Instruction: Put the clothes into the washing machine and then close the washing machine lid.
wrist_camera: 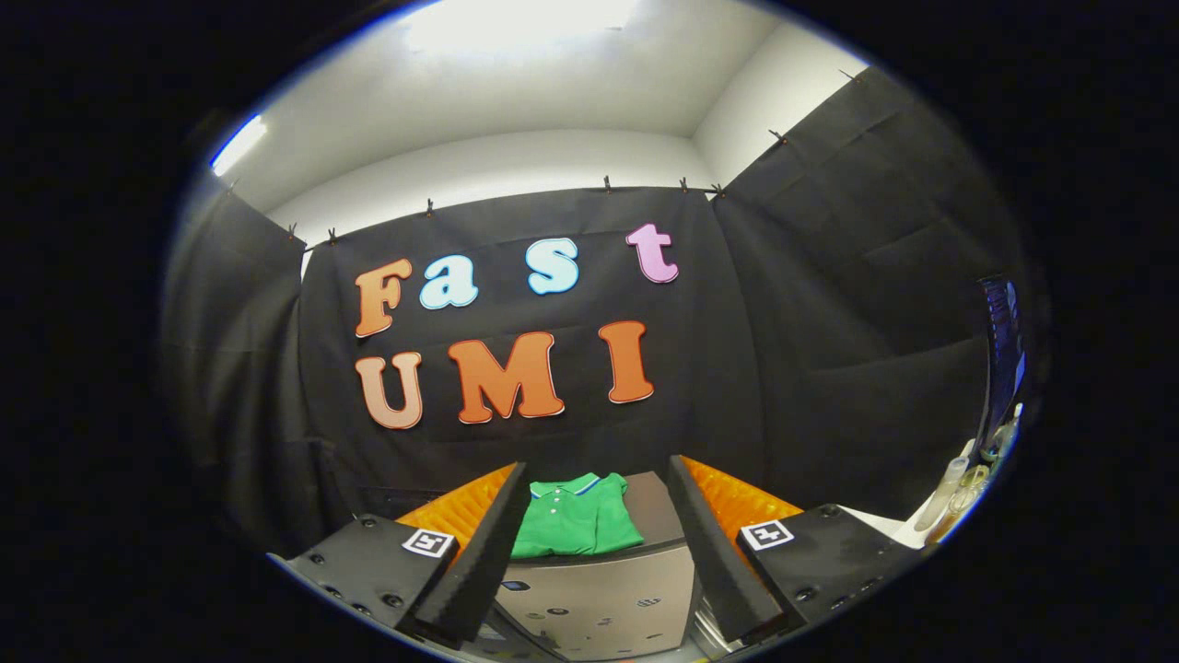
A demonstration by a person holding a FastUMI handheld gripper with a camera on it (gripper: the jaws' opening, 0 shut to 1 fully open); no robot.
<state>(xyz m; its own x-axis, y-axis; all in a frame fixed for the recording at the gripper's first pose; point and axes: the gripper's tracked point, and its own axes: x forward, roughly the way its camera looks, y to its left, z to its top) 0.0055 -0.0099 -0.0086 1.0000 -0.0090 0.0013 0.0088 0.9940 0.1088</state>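
- A folded green polo shirt (576,517) with a flat collar edged in a pale blue and white stripe and a short buttoned placket lies spread flat, collar toward the booth wall.
- The shirt rests on the top of a grey metallic washing machine (603,594), toward the left of that top; the bare grey part of the top shows to the shirt's right.
- The washing machine's front face, below the shirt, is glossy and carries a few small dark marks that are too small to make out.
- The tongs (599,552) are spread wide apart and hold nothing; the shirt sits in the gap between the two fingers and a little beyond their tips, touching neither.
- Each finger's mount carries a small square black-and-white marker tag (428,541).
- To the right of the washing machine, well apart from it, a white surface (875,523) bears a few pale bottles (949,493) beside a dark upright screen (1002,359).
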